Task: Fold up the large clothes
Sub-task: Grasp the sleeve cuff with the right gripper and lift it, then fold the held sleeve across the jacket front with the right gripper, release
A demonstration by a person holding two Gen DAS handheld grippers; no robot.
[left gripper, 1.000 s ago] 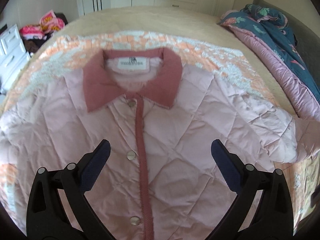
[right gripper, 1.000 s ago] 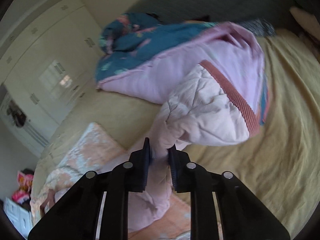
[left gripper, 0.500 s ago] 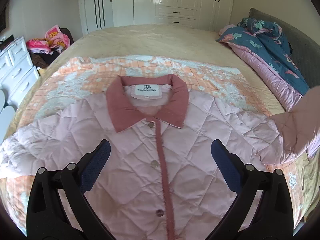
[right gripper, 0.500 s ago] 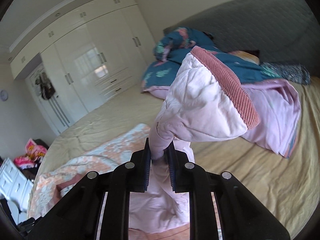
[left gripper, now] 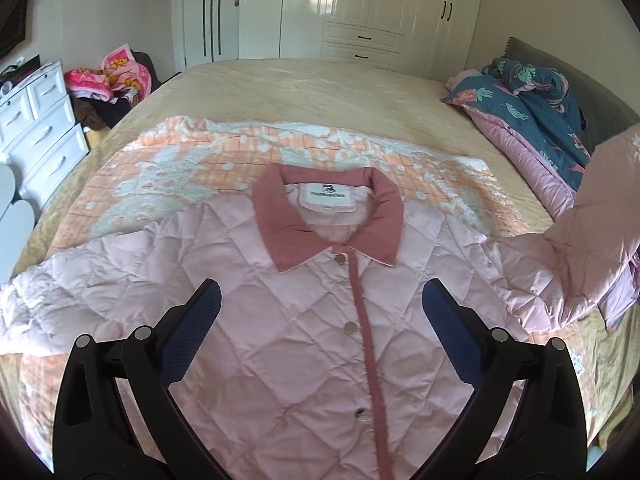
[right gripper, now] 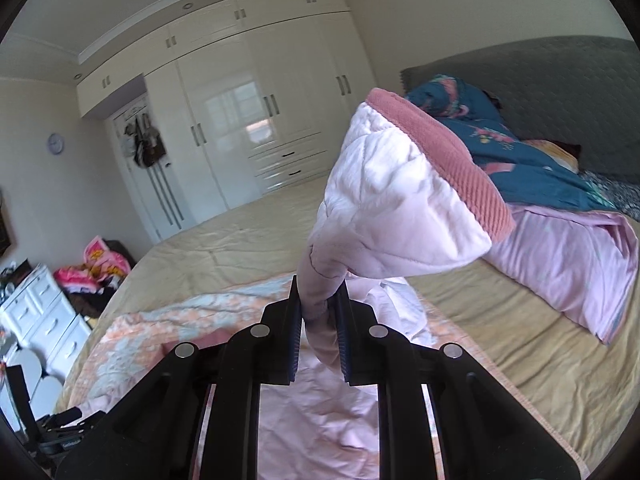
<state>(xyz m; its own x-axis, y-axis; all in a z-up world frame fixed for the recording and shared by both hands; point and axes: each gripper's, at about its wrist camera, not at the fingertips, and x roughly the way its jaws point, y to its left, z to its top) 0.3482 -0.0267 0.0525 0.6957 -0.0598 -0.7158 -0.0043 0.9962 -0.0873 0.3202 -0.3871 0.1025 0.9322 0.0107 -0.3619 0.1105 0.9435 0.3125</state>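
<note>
A pale pink quilted jacket point(left gripper: 296, 320) with a dusty-rose collar point(left gripper: 280, 220) and front placket lies face up, buttoned, on an orange floral blanket point(left gripper: 168, 160) on the bed. My left gripper point(left gripper: 320, 300) is open and empty, hovering above the jacket's chest. My right gripper point(right gripper: 319, 300) is shut on the jacket's right sleeve point(right gripper: 384, 208) and holds it up off the bed; the rose cuff point(right gripper: 452, 164) stands above the fingers. The raised sleeve also shows at the right edge of the left wrist view point(left gripper: 604, 216).
A beige bedspread point(left gripper: 312, 88) covers the bed. A teal and pink duvet point(left gripper: 532, 108) is piled by the grey headboard point(right gripper: 520, 68) on the right. White wardrobes point(left gripper: 360, 8) stand behind, white drawers point(left gripper: 36, 120) and a clothes heap point(left gripper: 108, 80) at left.
My right gripper has lifted the sleeve higher and tilted upward. My left gripper has pulled back and risen, so more of the jacket and the room shows.
</note>
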